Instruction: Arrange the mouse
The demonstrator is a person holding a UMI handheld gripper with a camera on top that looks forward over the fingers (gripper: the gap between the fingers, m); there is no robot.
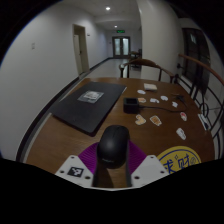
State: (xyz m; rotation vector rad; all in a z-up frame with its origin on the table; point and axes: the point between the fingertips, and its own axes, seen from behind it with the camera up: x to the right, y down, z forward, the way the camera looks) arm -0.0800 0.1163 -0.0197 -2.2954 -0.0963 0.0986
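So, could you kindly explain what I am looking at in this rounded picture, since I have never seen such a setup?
The picture comes from a wide-angle camera riding on a hand-held gripper, a two-finger tool that a person carries; no robot arm is involved. The camera looks forward along the fingers, whose purple pads show at the bottom.

A black computer mouse sits between the fingers on a round wooden table. I cannot tell whether the fingers press on it or merely flank it.

Beyond the mouse lies a closed dark laptop. To its side, several small pale items are scattered, too small to identify. A yellow object with red characters lies beside the fingers. Behind the table, a corridor with doors recedes.
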